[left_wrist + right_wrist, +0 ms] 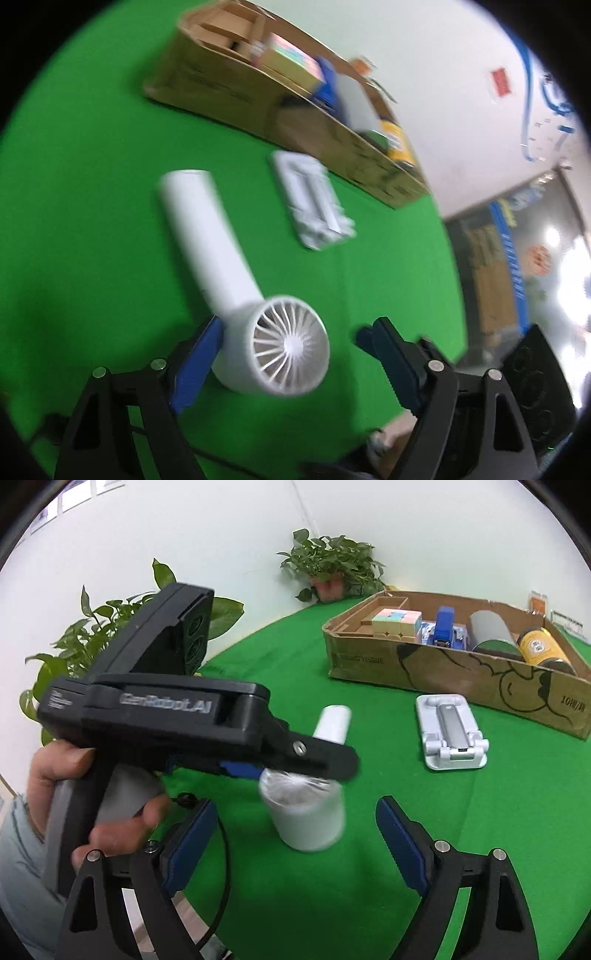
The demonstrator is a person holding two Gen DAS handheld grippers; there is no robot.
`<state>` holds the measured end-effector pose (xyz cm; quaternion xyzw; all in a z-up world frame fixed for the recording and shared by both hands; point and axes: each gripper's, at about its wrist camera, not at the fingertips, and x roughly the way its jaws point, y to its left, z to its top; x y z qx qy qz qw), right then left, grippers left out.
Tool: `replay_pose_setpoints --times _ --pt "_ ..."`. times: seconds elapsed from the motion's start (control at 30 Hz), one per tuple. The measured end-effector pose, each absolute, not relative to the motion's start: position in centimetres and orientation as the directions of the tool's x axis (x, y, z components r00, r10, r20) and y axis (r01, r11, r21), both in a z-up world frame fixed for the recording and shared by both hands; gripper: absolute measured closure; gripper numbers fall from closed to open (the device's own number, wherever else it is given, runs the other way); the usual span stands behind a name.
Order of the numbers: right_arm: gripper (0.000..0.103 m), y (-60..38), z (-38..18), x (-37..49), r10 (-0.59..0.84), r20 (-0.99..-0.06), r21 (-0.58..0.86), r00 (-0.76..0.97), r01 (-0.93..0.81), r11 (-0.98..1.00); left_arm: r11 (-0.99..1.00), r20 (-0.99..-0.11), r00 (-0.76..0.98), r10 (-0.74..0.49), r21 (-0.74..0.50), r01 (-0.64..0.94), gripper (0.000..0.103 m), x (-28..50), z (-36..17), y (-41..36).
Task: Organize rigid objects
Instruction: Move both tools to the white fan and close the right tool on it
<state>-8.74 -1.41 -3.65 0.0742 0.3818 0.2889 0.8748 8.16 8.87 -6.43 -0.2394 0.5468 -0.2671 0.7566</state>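
Note:
A white handheld fan (258,325) lies on the green cloth, its round grille towards me and its handle pointing away. My left gripper (291,325) straddles the fan head with jaws apart. The left blue pad sits against the head's side; the right pad stands clear of it. In the right wrist view the same fan (306,819) lies just ahead of my right gripper (295,805), which is open and touches nothing. A silver-white phone stand (314,199) (450,734) lies flat beyond the fan.
A long cardboard box (443,675) (229,92) stands at the back, holding a pastel cube (397,622), a blue toy truck (445,626), a grey cylinder (489,627) and a yellow can (543,650). A person's hand (48,768) grips the left tool's black housing (155,709). Potted plants (332,565) line the wall.

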Motion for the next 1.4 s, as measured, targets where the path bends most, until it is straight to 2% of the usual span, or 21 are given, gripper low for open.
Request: replay_pose_setpoints --times 0.1,0.23,0.43,0.5,0.53,0.57,0.63,0.73,0.8,0.87,0.9,1.0,1.2,1.23,1.27,1.33,1.4 --pt "0.025 -2.3 -3.7 -8.2 0.529 -0.629 0.339 0.57 -0.411 0.846 0.71 -0.661 0.263 -0.703 -0.674 0.204 0.021 7.9 -5.9 7.2" --pt "0.05 -3.4 -4.5 -7.6 0.459 -0.668 0.307 0.586 -0.345 0.887 0.721 -0.665 0.288 -0.689 -0.669 0.18 0.021 7.9 -5.8 7.5" --pt "0.055 -3.8 -4.8 -7.0 0.47 -0.668 0.323 0.577 -0.345 0.881 0.743 -0.668 0.349 -0.657 -0.651 0.154 0.021 6.4 -5.3 9.9" --pt "0.056 -4.3 -5.0 -6.5 0.503 -0.668 0.388 0.549 -0.32 0.864 0.743 -0.662 0.367 -0.654 -0.653 0.147 0.021 6.1 -5.0 10.5" --pt "0.065 -4.9 -5.2 -6.2 0.528 -0.666 0.435 0.527 -0.301 0.849 0.746 -0.663 0.373 -0.649 -0.651 0.14 0.021 6.1 -5.1 10.7" --pt "0.08 -5.7 -5.3 -5.9 0.56 -0.657 0.498 0.505 -0.267 0.825 0.747 -0.664 0.378 -0.645 -0.651 0.132 0.021 6.1 -5.1 10.8" --pt "0.089 -7.6 -5.7 -5.1 0.582 -0.659 0.588 0.477 -0.155 0.794 0.741 -0.658 0.386 -0.647 -0.661 0.117 0.021 6.0 -5.3 11.2" --pt "0.085 -10.4 -5.8 -4.7 0.537 -0.677 0.602 0.503 -0.04 0.797 0.737 -0.654 0.386 -0.651 -0.667 0.113 0.021 6.4 -5.5 11.1" --pt "0.074 -11.5 -5.5 -4.6 0.516 -0.673 0.585 0.531 -0.045 0.809 0.737 -0.658 0.379 -0.651 -0.667 0.111 0.021 6.7 -5.7 10.9" --pt "0.032 -11.7 -4.5 -4.8 0.522 -0.647 0.558 0.556 -0.12 0.821 0.734 -0.655 0.376 -0.655 -0.67 0.111 0.021 6.9 -5.8 10.9" --pt "0.027 -11.1 -3.9 -5.0 0.508 -0.639 0.502 0.577 -0.187 0.844 0.731 -0.653 0.376 -0.658 -0.673 0.112 0.021 7.0 -5.9 10.9" --pt "0.024 -8.5 -2.5 -5.8 0.507 -0.625 0.348 0.594 -0.369 0.862 0.729 -0.646 0.39 -0.656 -0.676 0.107 0.021 6.9 -5.8 11.4" --pt "0.023 -3.3 -3.0 -5.0 0.547 -0.645 0.208 0.535 -0.566 0.798 0.744 -0.651 0.429 -0.626 -0.663 0.079 0.021 6.1 -5.6 12.8" --pt "0.026 -2.7 -3.4 -4.7 0.541 -0.662 0.2 0.519 -0.573 0.795 0.745 -0.652 0.433 -0.623 -0.662 0.076 0.021 5.9 -5.6 13.0" --pt "0.037 -2.2 -3.9 -4.4 0.541 -0.678 0.208 0.497 -0.576 0.791 0.746 -0.651 0.437 -0.621 -0.662 0.073 0.021 5.8 -5.5 13.1" --pt "0.048 -2.2 -4.3 -4.0 0.528 -0.692 0.228 0.491 -0.546 0.806 0.746 -0.649 0.445 -0.617 -0.662 0.069 0.021 5.7 -5.5 13.4" --pt "0.048 -3.0 -4.6 -3.5 0.546 -0.692 0.295 0.473 -0.504 0.811 0.74 -0.643 0.447 -0.621 -0.67 0.065 0.021 5.8 -5.6 13.5"
